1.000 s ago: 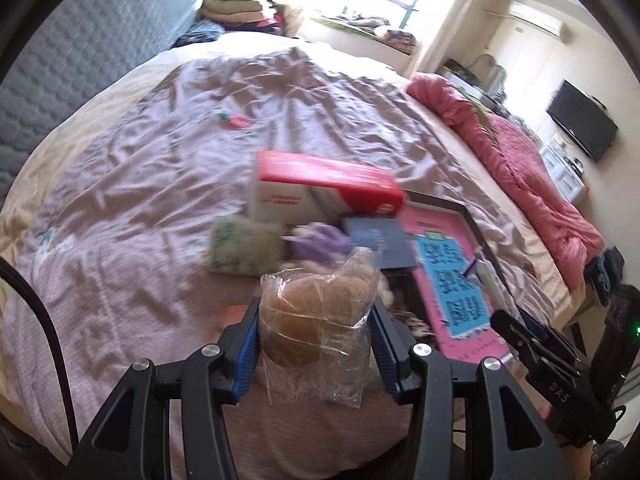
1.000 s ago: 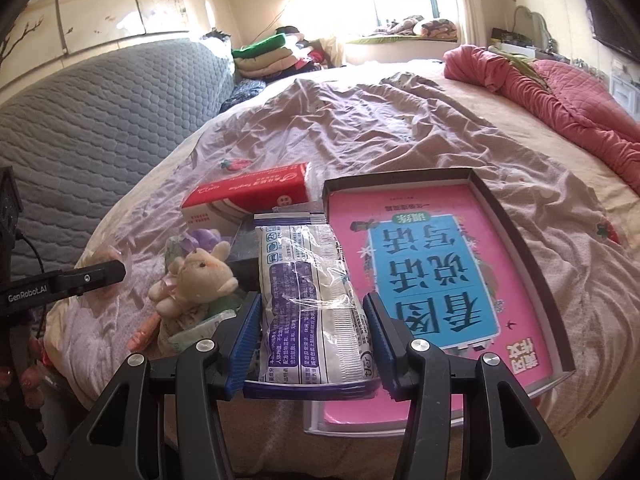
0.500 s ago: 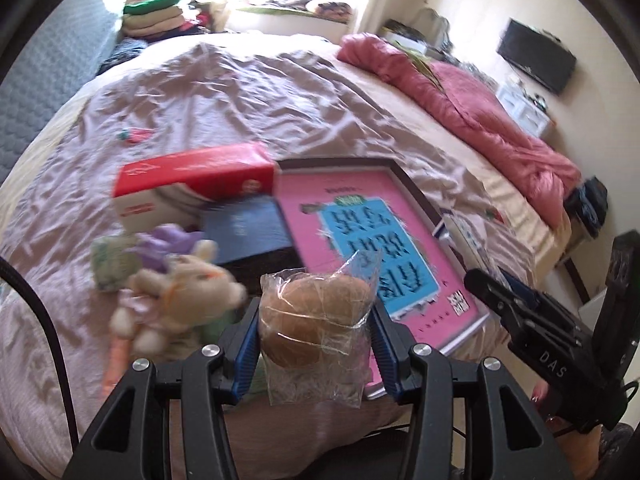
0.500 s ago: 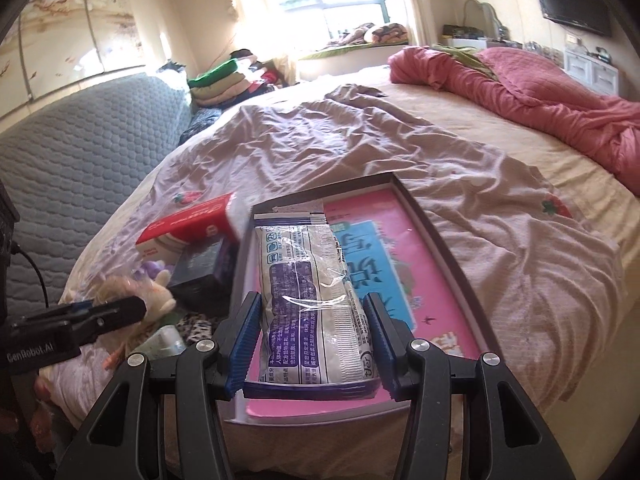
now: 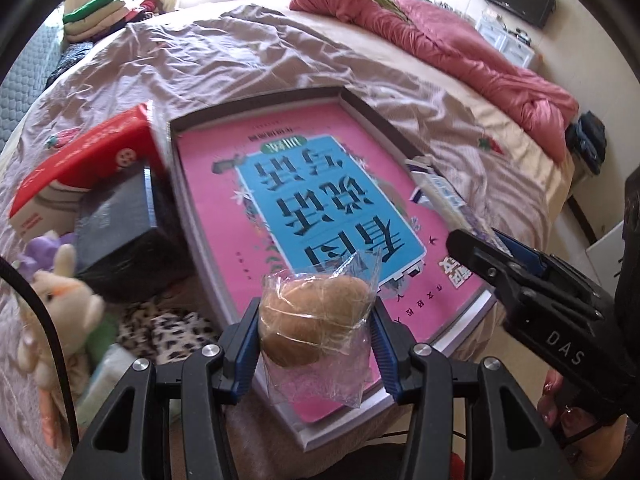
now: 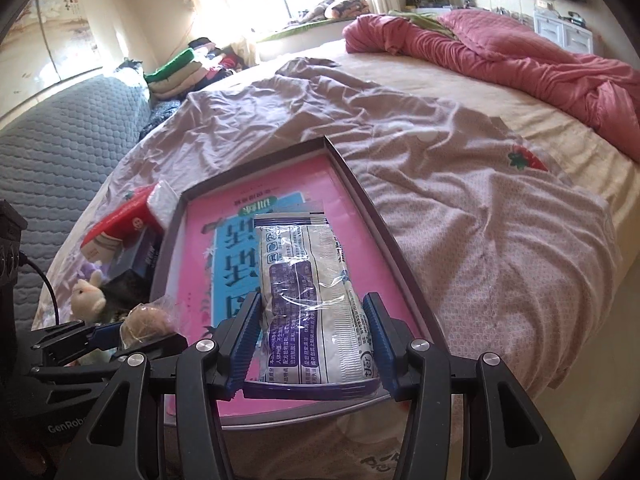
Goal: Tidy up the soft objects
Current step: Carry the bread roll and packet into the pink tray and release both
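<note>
Bed (image 6: 472,216): I saw it under a crumpled mauve sheet (image 5: 224,56).
Far side: red quilt (image 6: 520,60), bunched.
Near edge: shallow box (image 6: 372,216) with a pink book inside.
Beside the box: red carton (image 5: 80,160), dark box (image 5: 116,220), plush toy (image 5: 64,292).

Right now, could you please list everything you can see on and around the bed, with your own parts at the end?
tray: one, dark rim, pink and blue printed sheet inside, near bed edge
bagged bun: one, brown in clear plastic, held over the tray's near corner
white packet: one, white and purple, held over the tray
red box: one, red and white, left of tray
dark box: one, beside the red box
plush toy: one, cream, left of the dark box
pink quilt: one, bunched at far right
folded clothes: one stack, by the window
left claw: shut on the bun
right claw: shut on the packet
</note>
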